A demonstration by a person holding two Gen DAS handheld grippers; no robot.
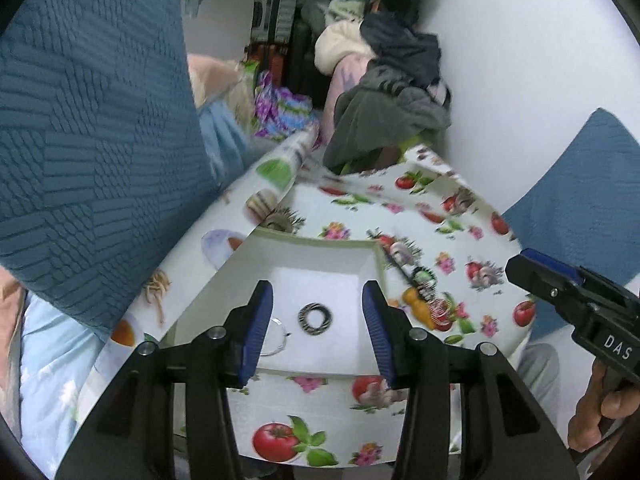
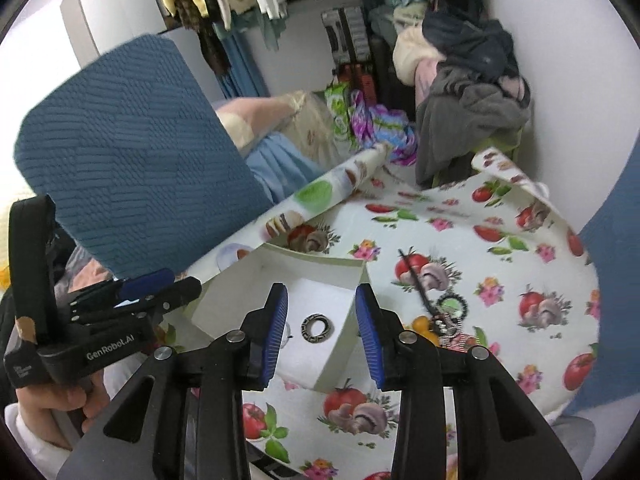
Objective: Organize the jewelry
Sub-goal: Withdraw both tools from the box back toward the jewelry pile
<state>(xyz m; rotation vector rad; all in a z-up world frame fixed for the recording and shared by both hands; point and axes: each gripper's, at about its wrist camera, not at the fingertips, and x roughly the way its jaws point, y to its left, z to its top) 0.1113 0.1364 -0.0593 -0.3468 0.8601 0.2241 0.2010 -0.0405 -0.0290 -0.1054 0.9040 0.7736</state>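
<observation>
Both sets of tongs hang with their jaws apart and nothing in them, the left tongs (image 1: 318, 328) and the right tongs (image 2: 322, 330) each held above the near end of the white box (image 1: 320, 254). Inside that box lies a flat patterned ring (image 1: 315, 319), dark and light striped, and just beside it a thin wire hoop (image 1: 280, 338) half hidden behind a blue pad. The rest of the jewelry (image 2: 448, 316), a dark tangle of chain and round pieces with a long thin stick running off from it, sits on the fruit-printed cloth (image 2: 500, 240) just to the right of the box, so the job looks only partly done. From where I stand the trouble would start there: the pile is knotted together and the print under it is busy, so a pinch could easily catch one link and drag the whole lot, or miss a small piece altogether. The cloth is loose and curls up at its far edges, which suggests the surface under it gives; a push from the tongs could tip the light box or slide it. Farther off, the blue cushion (image 2: 132, 152) leans close on the left, and a swinging elbow could knock it down onto everything.
</observation>
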